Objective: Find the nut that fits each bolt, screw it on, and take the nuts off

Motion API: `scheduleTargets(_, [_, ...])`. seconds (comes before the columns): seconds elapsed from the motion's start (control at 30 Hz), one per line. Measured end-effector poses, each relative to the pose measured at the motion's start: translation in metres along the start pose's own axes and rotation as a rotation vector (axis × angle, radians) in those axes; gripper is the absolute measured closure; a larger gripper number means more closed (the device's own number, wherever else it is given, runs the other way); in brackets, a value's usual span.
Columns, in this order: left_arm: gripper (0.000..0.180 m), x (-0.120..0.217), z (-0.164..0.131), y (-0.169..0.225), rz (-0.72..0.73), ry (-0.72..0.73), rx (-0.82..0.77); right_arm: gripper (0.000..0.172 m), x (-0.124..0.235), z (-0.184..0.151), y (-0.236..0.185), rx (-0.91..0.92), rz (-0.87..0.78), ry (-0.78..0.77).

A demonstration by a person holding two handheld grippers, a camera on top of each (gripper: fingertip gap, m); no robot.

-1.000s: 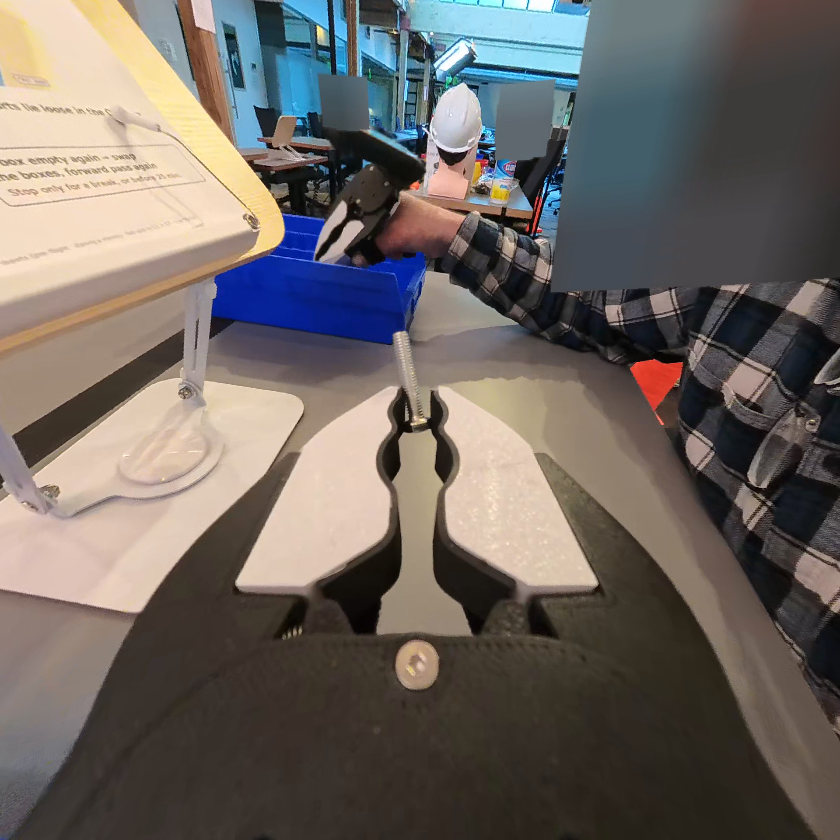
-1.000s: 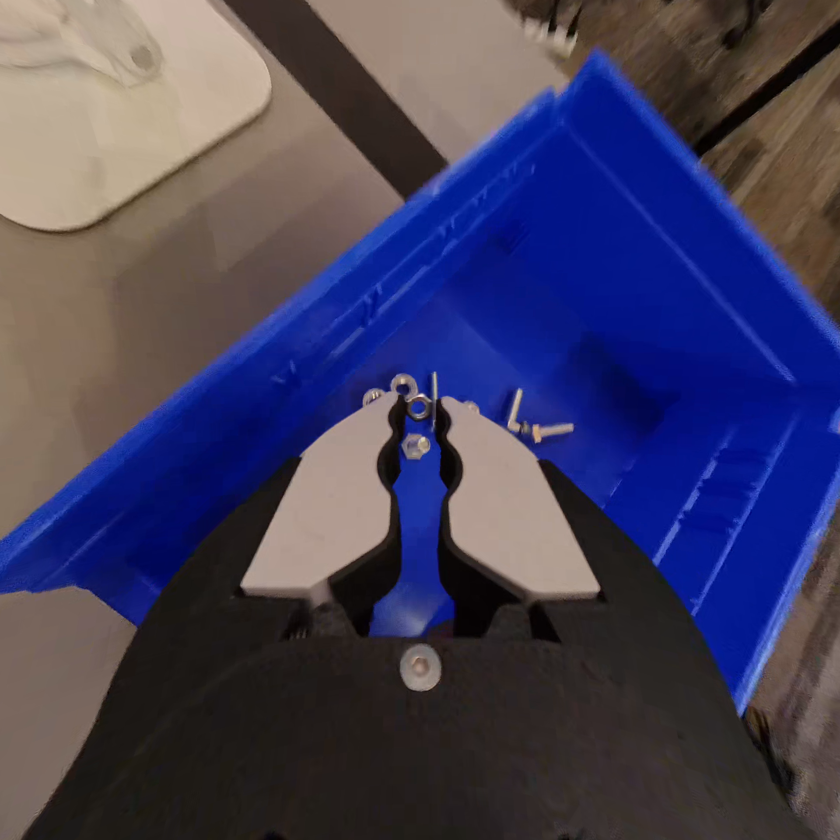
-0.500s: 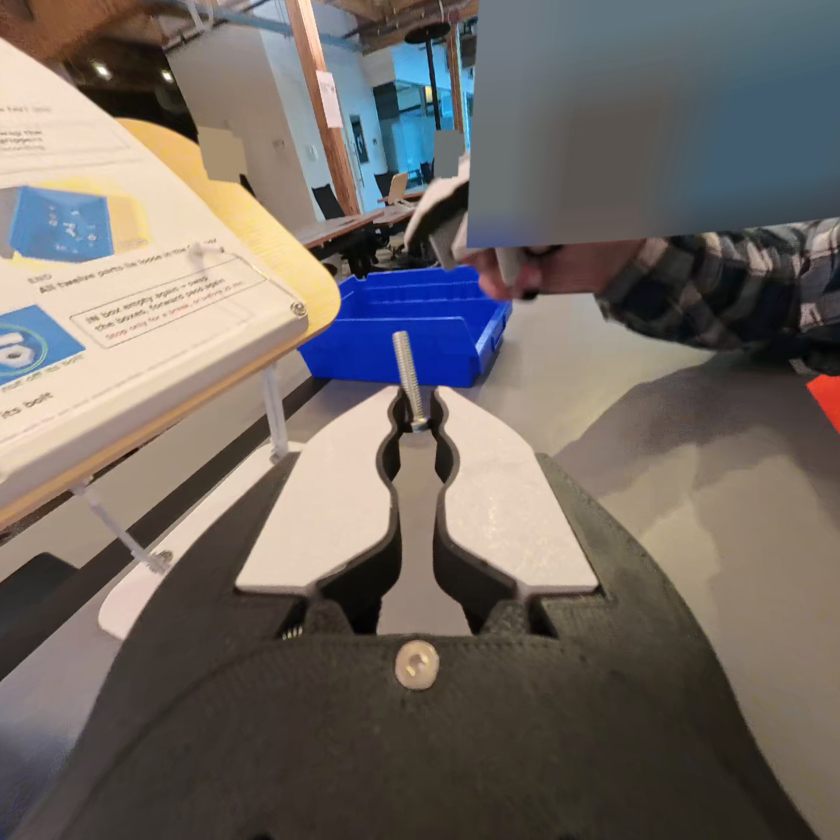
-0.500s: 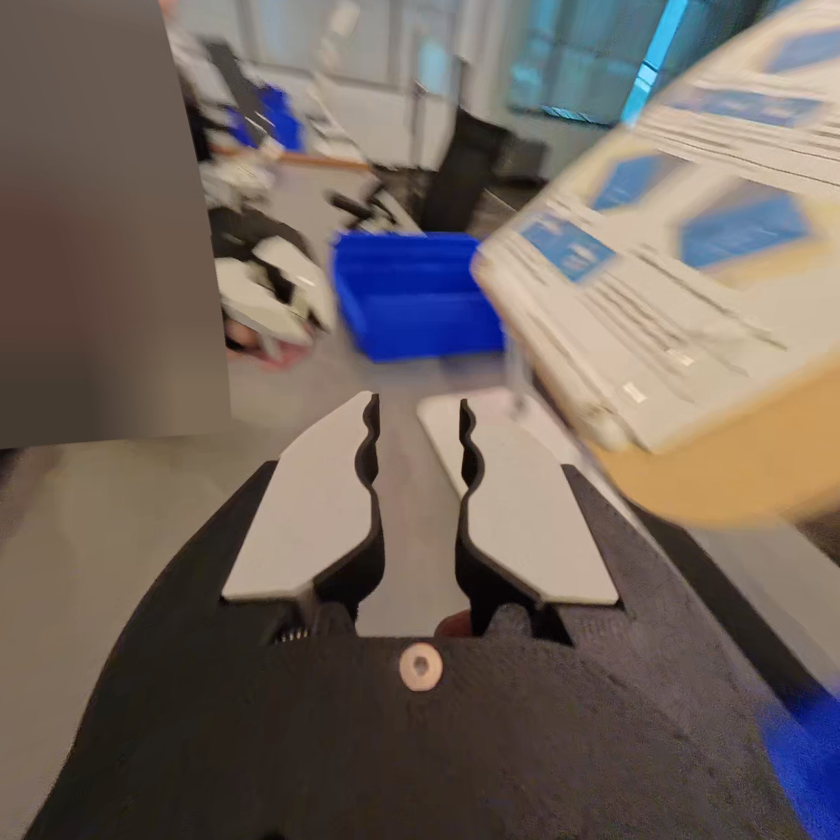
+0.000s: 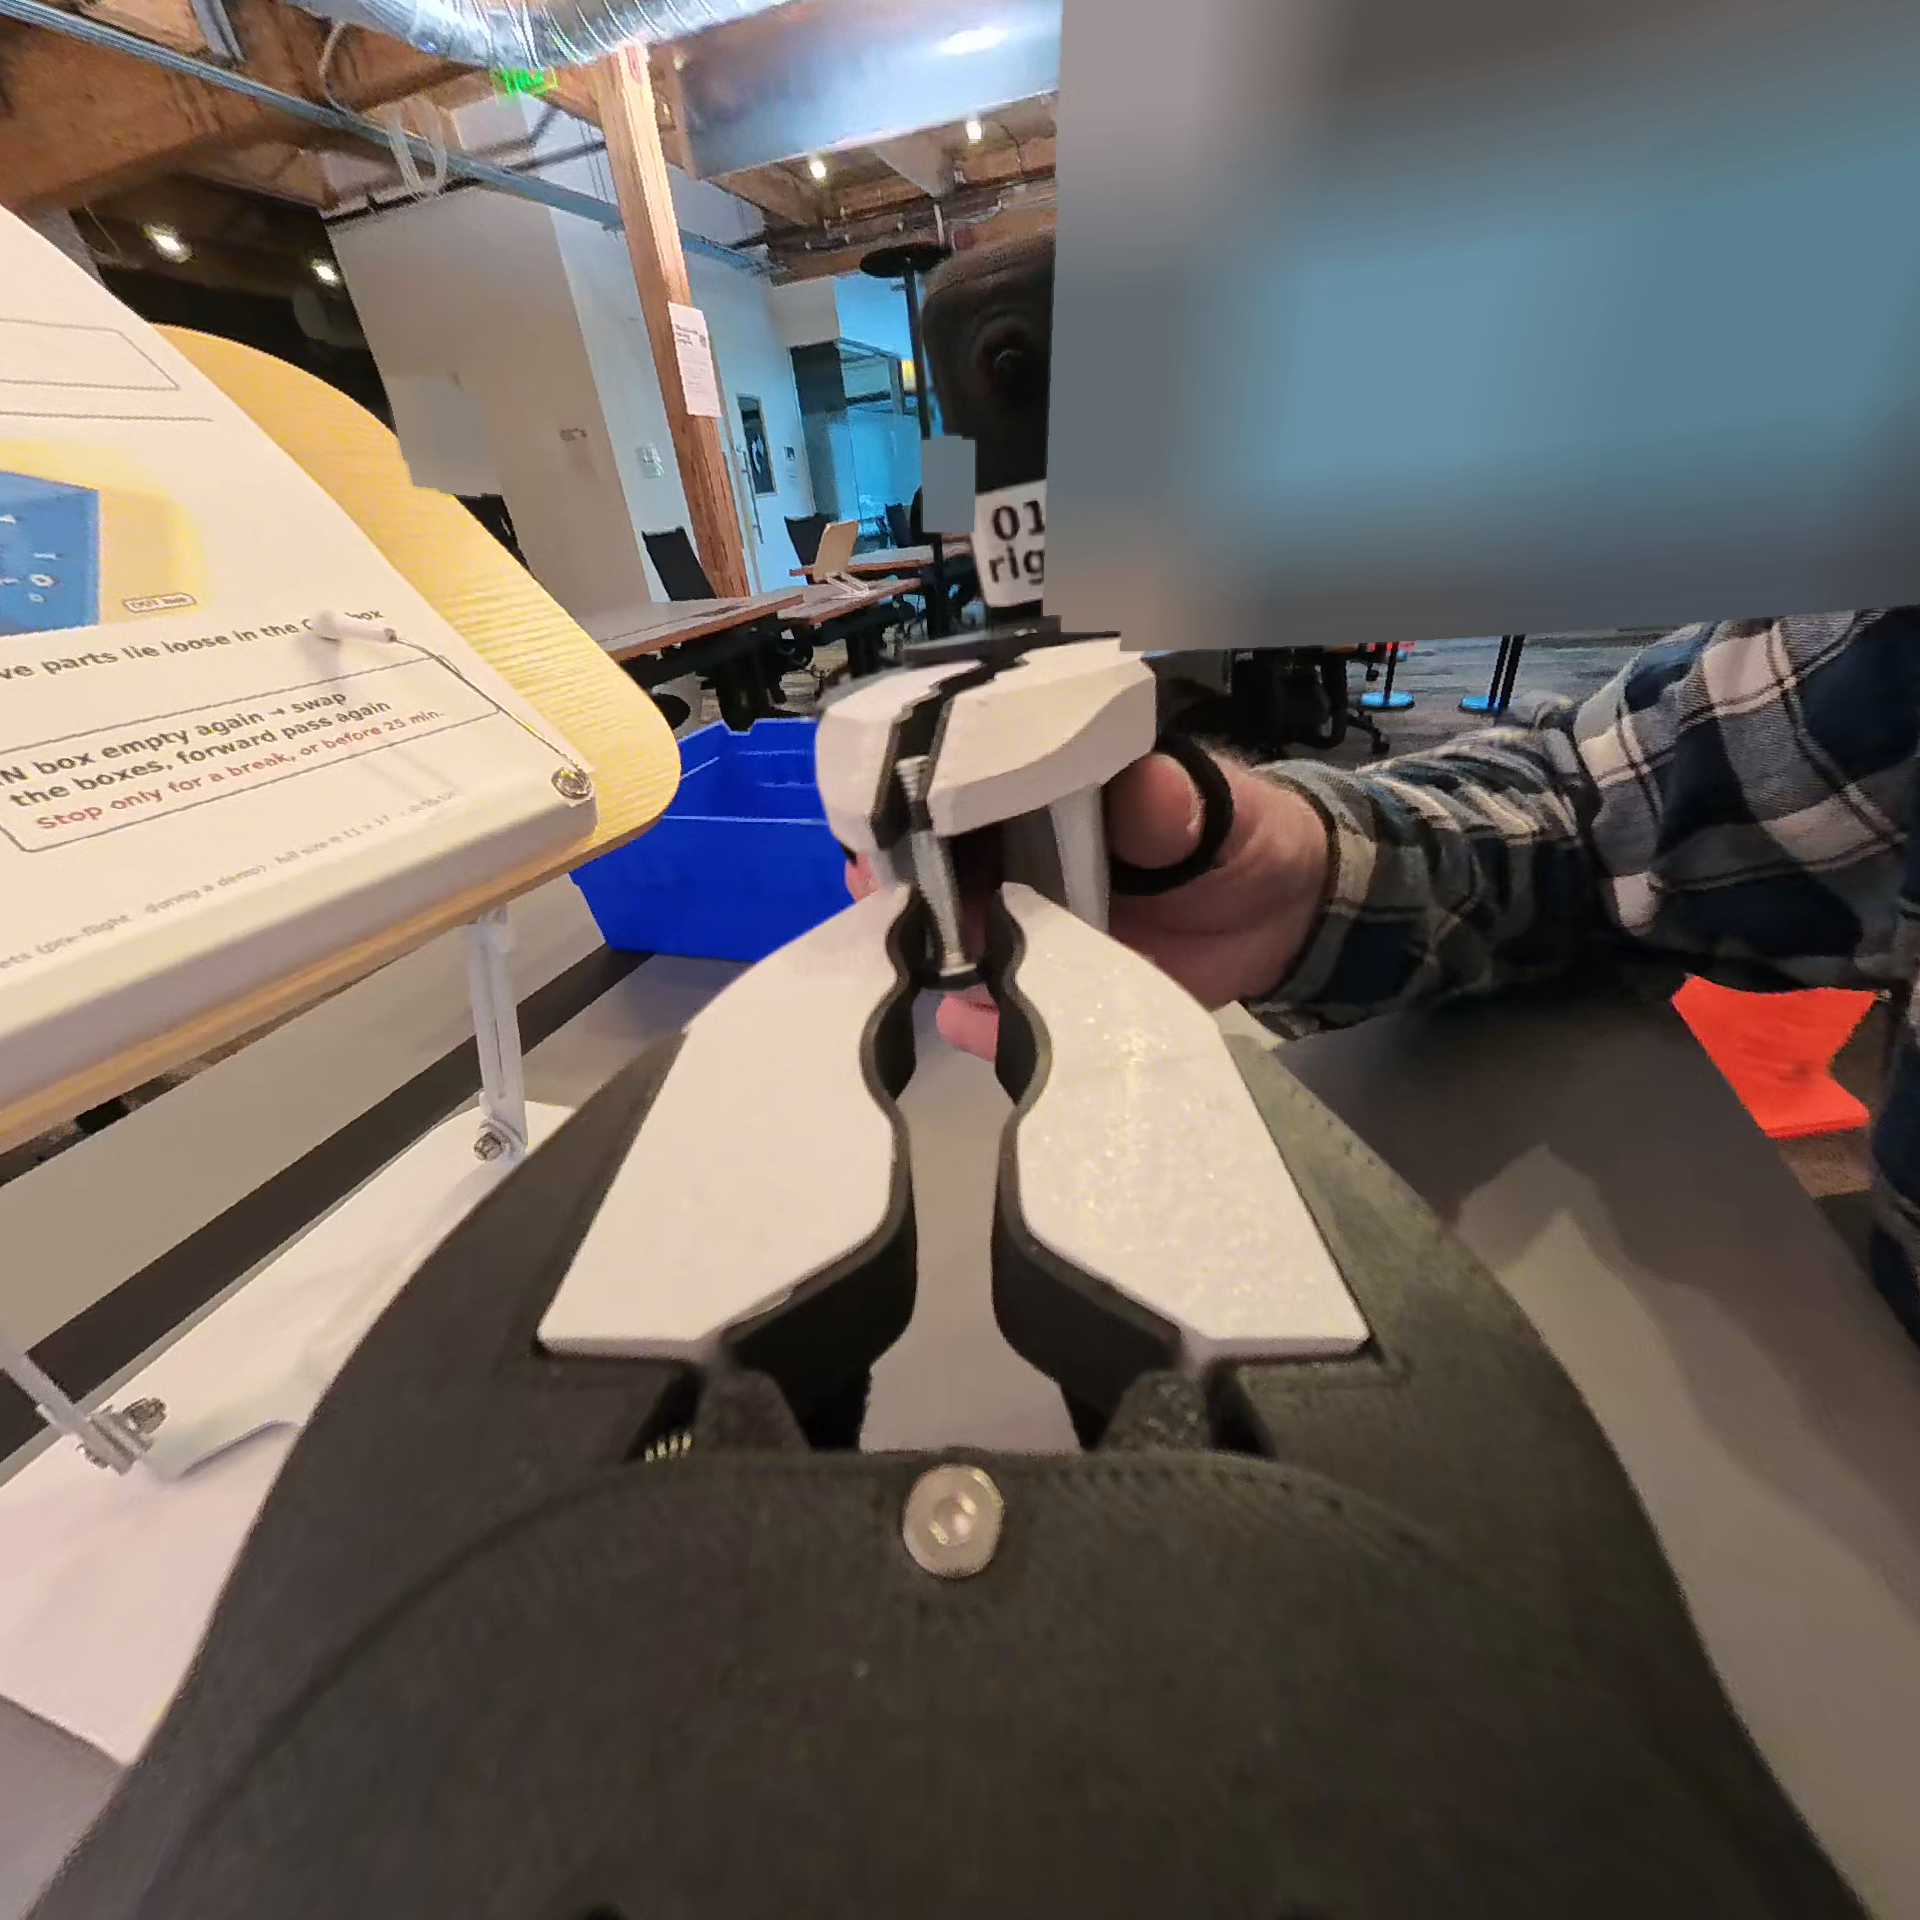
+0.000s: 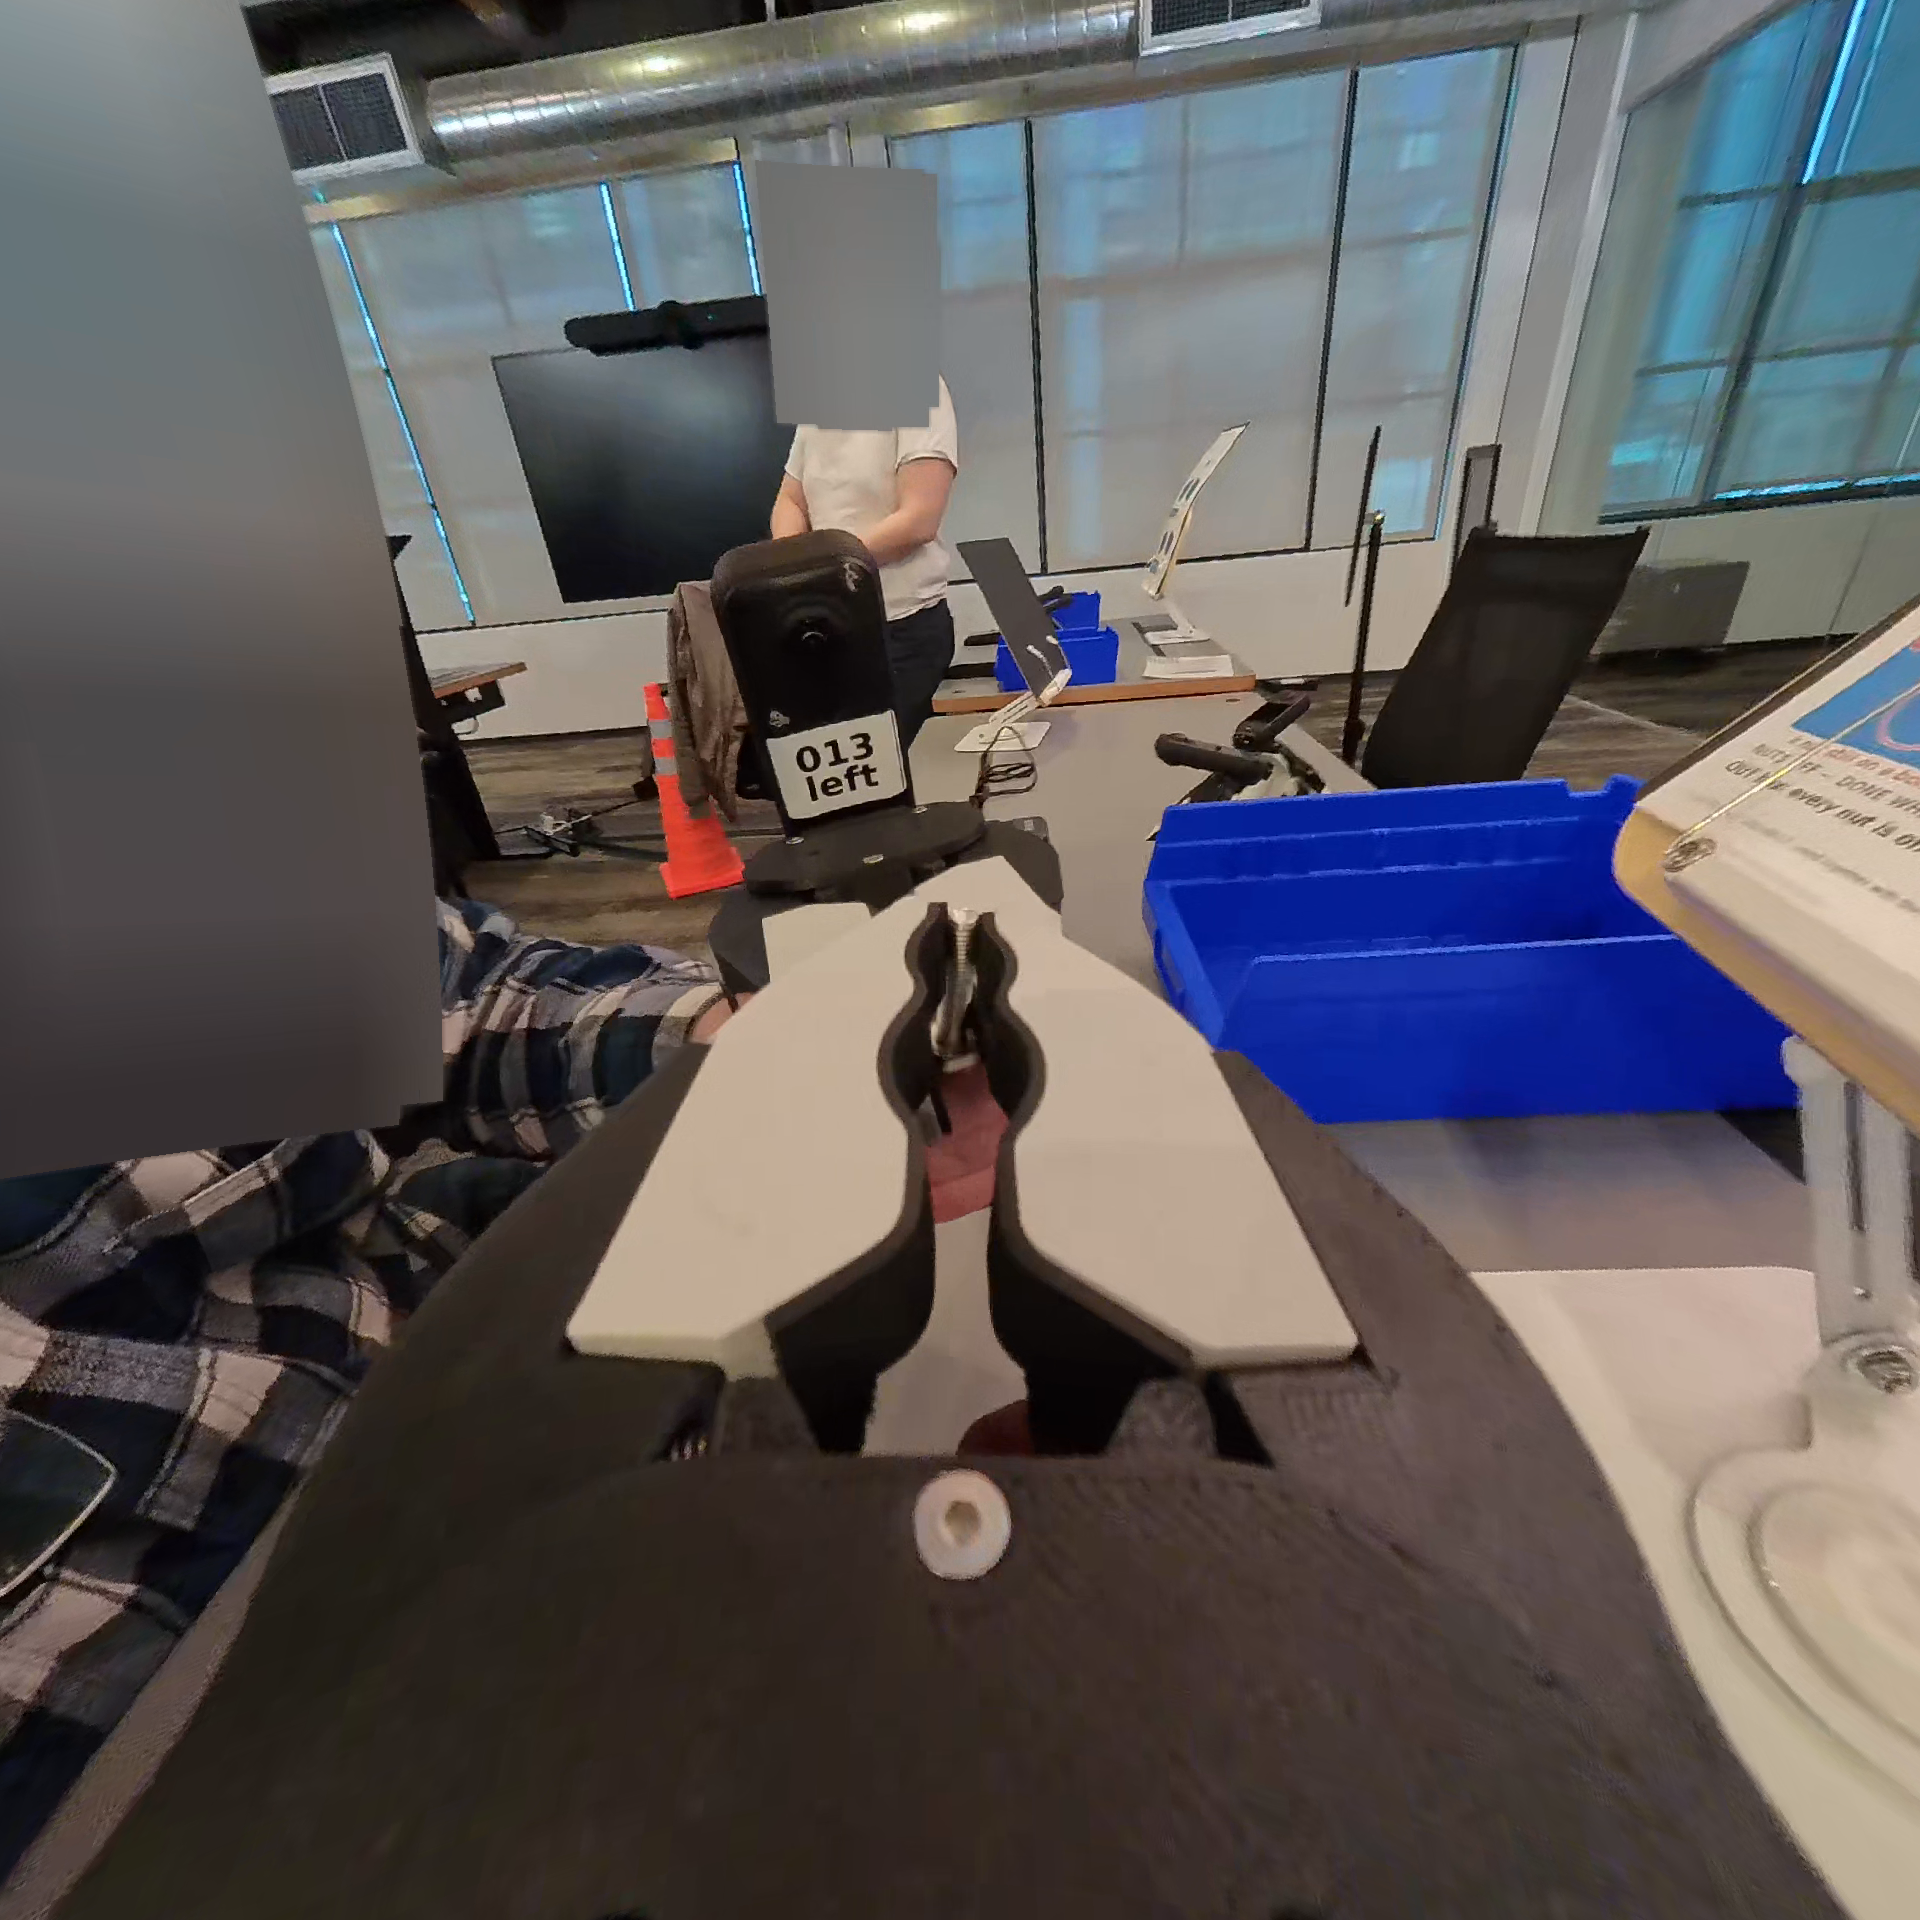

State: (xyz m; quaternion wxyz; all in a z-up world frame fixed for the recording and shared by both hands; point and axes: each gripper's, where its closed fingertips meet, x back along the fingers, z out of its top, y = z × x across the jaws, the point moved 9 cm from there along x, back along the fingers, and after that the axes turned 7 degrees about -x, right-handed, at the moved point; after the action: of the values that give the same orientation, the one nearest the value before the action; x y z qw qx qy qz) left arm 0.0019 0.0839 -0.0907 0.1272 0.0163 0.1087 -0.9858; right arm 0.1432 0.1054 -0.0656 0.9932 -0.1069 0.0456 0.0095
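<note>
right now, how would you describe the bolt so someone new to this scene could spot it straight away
Start at the blue bin on the grey table, then come forward to where the two grippers meet above the table. The bolt is the thin silver threaded rod bridging them, its head end between the left gripper fingers. It is the only shiny metal among white fingers.

The right tongs (image 6: 961, 940) are closed on the threaded end of a silver bolt (image 6: 958, 987), their pale fingertips (image 6: 1049, 987) meeting it from both sides. Facing them, the left tongs (image 6: 951, 1029) hold the bolt's far end (their own tips are hidden behind the near ones), a black camera (image 6: 805, 644) rising above. A blue bin (image 6: 1455, 997) sits on the grey surface (image 6: 1538, 1184) to the right, beside a document stand (image 6: 1787, 862). A plaid sleeve (image 6: 540, 1029) crosses at left.
</note>
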Motion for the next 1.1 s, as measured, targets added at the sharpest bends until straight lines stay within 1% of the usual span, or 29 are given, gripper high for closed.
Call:
scheduleTargets(0.03, [0.168,0.001,0.002,0.0,-0.003,0.022,0.014,0.166,0.003,0.002,-0.001,0.017,-0.009,0.003])
scheduleTargets(0.1, [0.162,0.003,0.006,0.0,0.0,0.007,-0.004,0.166,0.015,0.013,-0.005,0.055,-0.043,0.019])
scheduleTargets(0.17, [0.154,0.012,0.011,-0.002,0.025,0.007,-0.021,0.166,0.044,0.034,-0.005,0.126,-0.158,0.023])
scheduleTargets(0.23, [0.142,0.026,0.016,-0.008,0.073,-0.003,-0.013,0.166,0.091,0.056,0.004,0.189,-0.347,0.002])
scheduleTargets(0.3, [0.137,0.045,0.019,-0.017,0.166,-0.049,-0.055,0.166,0.15,0.07,0.018,0.231,-0.614,-0.064])
scheduleTargets(0.33, [0.137,0.055,0.021,-0.022,0.213,-0.064,-0.073,0.166,0.179,0.071,0.026,0.235,-0.745,-0.109])
scheduleTargets(0.4, [0.135,0.078,0.023,-0.033,0.32,-0.122,-0.102,0.166,0.231,0.062,0.046,0.168,-0.95,-0.268])
scheduleTargets(0.43, [0.134,0.091,0.022,-0.039,0.386,-0.159,-0.136,0.166,0.25,0.054,0.053,0.134,-1.0,-0.304])
scheduleTargets(0.47, [0.134,0.104,0.021,-0.046,0.456,-0.205,-0.164,0.166,0.263,0.044,0.061,0.062,-1.008,-0.337])
scheduleTargets(0.5, [0.132,0.116,0.02,-0.052,0.516,-0.255,-0.174,0.166,0.272,0.034,0.067,-0.012,-1.015,-0.387])
scheduleTargets(0.6, [0.13,0.155,0.015,-0.071,0.679,-0.365,-0.2,0.166,0.282,0.005,0.085,-0.058,-1.11,-0.575])
scheduleTargets(0.63, [0.127,0.168,0.013,-0.077,0.73,-0.405,-0.206,0.166,0.283,-0.002,0.091,-0.081,-1.121,-0.615])
scheduleTargets(0.67, [0.125,0.18,0.011,-0.083,0.778,-0.436,-0.211,0.165,0.282,-0.007,0.095,-0.088,-1.125,-0.616])
scheduleTargets(0.7, [0.124,0.191,0.01,-0.088,0.824,-0.458,-0.213,0.156,0.282,-0.011,0.098,-0.101,-1.131,-0.629])
scheduleTargets(0.73, [0.122,0.202,0.008,-0.093,0.866,-0.489,-0.215,0.139,0.283,-0.014,0.102,-0.117,-1.156,-0.664])
scheduleTargets(0.77, [0.118,0.213,0.006,-0.099,0.911,-0.531,-0.223,0.127,0.284,-0.013,0.104,-0.118,-1.184,-0.687])
scheduleTargets(0.83, [0.111,0.233,-0.001,-0.111,0.992,-0.605,-0.216,0.127,0.284,-0.003,0.099,-0.07,-1.202,-0.643])
scheduleTargets(0.9, [0.1,0.251,-0.013,-0.124,1.029,-0.676,-0.141,0.124,0.288,0.01,0.09,-0.019,-1.245,-0.61])
scheduleTargets(0.97, [0.095,0.266,-0.026,-0.137,1.065,-0.712,-0.079,0.123,0.299,0.024,0.078,0.07,-1.332,-0.599])
scheduleTargets(1.03, [0.09,0.278,-0.038,-0.148,1.095,-0.74,-0.029,0.11,0.316,0.037,0.065,0.152,-1.448,-0.563])
scheduleTargets(1.1, [0.086,0.286,-0.046,-0.157,1.111,-0.737,0.033,0.103,0.339,0.044,0.055,0.202,-1.56,-0.55])
